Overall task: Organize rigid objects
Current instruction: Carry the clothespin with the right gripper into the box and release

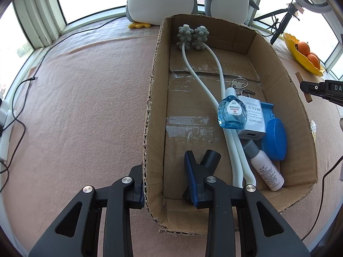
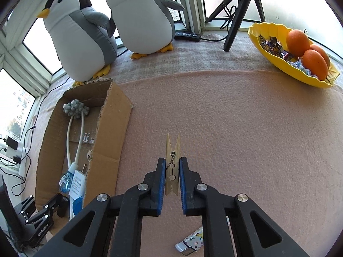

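Wooden clothespin [image 2: 172, 167] — on the desk's pink cloth, right of the cardboard box [image 2: 111, 126], clamped between right gripper [image 2: 172, 184] fingers. Left gripper [image 1: 165, 180] — spread wide, straddling the box's near-left wall.

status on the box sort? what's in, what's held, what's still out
Done: the cardboard box already holds the massager, eye-drop bottle, adapter, blue case, lotion bottle and keys.
In hand: the right claw brackets the wooden clothespin on the mat; the left claw straddles the box wall, open.
Left: the clothespin and the patterned lighter.
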A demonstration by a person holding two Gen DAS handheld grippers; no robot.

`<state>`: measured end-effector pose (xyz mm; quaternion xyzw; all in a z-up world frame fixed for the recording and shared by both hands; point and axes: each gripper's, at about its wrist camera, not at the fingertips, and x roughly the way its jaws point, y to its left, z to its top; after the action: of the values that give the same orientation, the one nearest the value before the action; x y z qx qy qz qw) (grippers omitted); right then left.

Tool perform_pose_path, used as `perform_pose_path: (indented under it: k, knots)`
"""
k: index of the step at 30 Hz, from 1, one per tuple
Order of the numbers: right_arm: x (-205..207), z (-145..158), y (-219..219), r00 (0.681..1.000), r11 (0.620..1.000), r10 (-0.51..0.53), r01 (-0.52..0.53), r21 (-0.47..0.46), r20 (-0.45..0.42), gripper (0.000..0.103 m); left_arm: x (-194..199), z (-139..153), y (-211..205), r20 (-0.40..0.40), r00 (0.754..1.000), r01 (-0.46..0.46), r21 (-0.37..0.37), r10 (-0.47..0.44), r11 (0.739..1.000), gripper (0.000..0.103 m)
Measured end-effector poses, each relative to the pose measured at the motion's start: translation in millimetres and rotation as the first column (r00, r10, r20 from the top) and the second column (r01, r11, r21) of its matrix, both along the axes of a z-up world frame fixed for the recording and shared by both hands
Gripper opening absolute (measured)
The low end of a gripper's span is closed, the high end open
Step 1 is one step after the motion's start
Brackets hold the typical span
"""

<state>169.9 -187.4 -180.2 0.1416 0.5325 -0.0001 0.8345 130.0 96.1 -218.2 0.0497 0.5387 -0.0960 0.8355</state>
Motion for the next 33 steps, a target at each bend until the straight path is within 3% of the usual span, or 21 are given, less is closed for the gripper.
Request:
perform_pose_path:
  k: [15, 33]
  knots:
    - [-0.6, 43.7, 75.6, 0.979, 0.985, 0.173, -0.173, -0.013, 0.107, 0.011, -0.1, -0.1, 0.1, 0.000, 1.000, 0.000, 0.000, 0.000, 1.000, 0.029]
    - [7.9, 32.5, 121.5, 0.960, 0.962, 0.270, -0.266, -0.056, 0.073, 0.011, -0.1, 0.9, -1.1, 0.001, 1.000, -0.002, -0.006, 0.002, 1.000, 0.029]
